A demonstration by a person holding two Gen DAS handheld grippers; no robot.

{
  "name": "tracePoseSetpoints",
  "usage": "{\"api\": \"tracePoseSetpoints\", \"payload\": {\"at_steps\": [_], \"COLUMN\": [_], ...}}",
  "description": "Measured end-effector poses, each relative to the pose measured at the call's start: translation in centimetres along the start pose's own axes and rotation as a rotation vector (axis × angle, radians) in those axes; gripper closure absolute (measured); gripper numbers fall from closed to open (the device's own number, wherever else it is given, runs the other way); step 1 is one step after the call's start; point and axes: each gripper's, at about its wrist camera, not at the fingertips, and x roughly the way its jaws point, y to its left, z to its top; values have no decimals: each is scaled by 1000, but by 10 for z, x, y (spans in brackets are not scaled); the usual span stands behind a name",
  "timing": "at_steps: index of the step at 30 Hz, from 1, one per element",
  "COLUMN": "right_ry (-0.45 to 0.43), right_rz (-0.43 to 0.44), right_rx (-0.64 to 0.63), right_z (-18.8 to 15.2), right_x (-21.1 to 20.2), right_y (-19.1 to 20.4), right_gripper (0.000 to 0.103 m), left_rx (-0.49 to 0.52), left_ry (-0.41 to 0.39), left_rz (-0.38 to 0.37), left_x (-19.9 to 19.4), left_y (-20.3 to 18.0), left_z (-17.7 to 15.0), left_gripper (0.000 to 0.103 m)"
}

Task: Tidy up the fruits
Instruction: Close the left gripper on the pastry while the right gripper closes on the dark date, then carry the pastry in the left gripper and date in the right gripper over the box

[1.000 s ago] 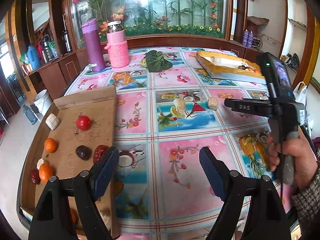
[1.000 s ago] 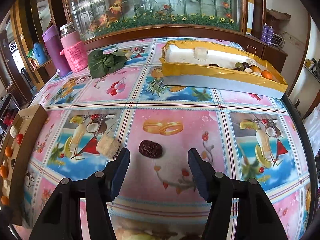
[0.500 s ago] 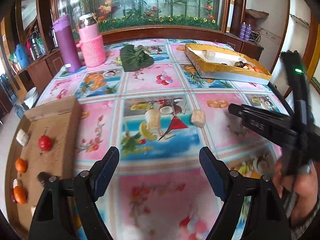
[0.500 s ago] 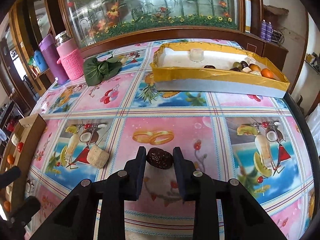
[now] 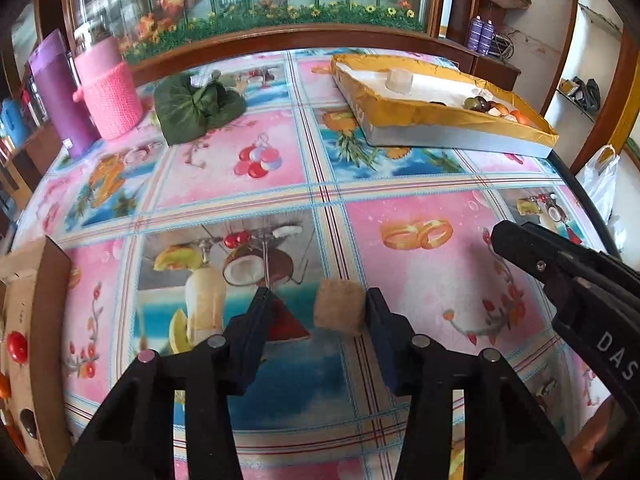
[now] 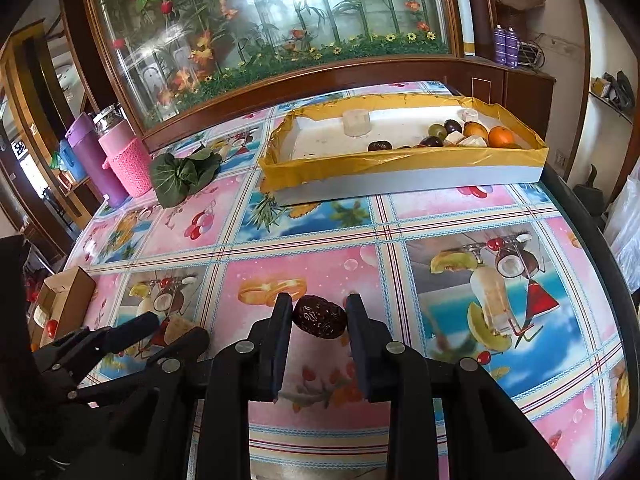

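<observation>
My right gripper (image 6: 318, 316) is shut on a dark red date (image 6: 319, 321) and holds it above the tablecloth. My left gripper (image 5: 316, 312) is open, its jaws on either side of a tan cube of fruit (image 5: 339, 306) that lies on the table, close to the right finger. The left gripper also shows in the right wrist view (image 6: 160, 332) with the cube (image 6: 179, 326) between its fingers. A yellow-rimmed tray (image 6: 400, 162) at the back right holds several fruits (image 6: 472, 134). A cardboard sheet (image 5: 24, 320) at the left holds a red tomato (image 5: 17, 346) and other fruits.
A green leafy bundle (image 5: 198, 106), a pink jar (image 5: 108, 94) and a purple flask (image 5: 60, 92) stand at the back left. The right gripper's arm (image 5: 568, 280) reaches in from the right. The table edge (image 6: 580, 220) runs along the right side.
My right gripper has closed on the date and lifted it off the table. My left gripper has moved from the cardboard to the tan cube and narrowed around it.
</observation>
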Motion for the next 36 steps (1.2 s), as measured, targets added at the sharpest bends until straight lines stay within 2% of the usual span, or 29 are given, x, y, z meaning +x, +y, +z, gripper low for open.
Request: {"api": "tracePoseSetpoints", "payload": {"at_steps": [2, 5, 9, 14, 16, 20, 23, 25, 28, 36], "right_ry": [-7, -18, -25, -35, -42, -60, -78, -83, -67, 28], "right_rz": [4, -3, -6, -20, -25, -33, -64, -58, 0, 234], "right_rx": [-3, -8, -7, -8, -11, -31, -54, -74, -117, -316], "right_z": [0, 1, 1, -1, -2, -7, -10, -13, -20, -37], "right_x": [-2, -3, -4, -5, -5, -8, -13, -17, -25, -29], "right_y": [1, 2, 0, 0, 1, 9, 22, 34, 66, 198], "right_gripper": [74, 74, 74, 74, 74, 74, 74, 74, 73, 73], "left_rx": [17, -15, -53, -119, -147, -215, -281, -329, -387, -440], "left_ry": [-3, -8, -47, -114, -139, -182, -175, -162, -136, -79], "left_rz": [-10, -35, -82, -109, -90, 23, 91, 127, 158, 166], "left_x": [-1, -11, -42, -96, -114, -146, -156, -157, -153, -129], "left_y": [-3, 0, 12, 55, 78, 142, 189, 219, 254, 297], "left_z": [0, -2, -7, -24, -33, -56, -72, -83, -97, -103], "left_gripper": [79, 79, 79, 78, 78, 78, 78, 78, 78, 78]}}
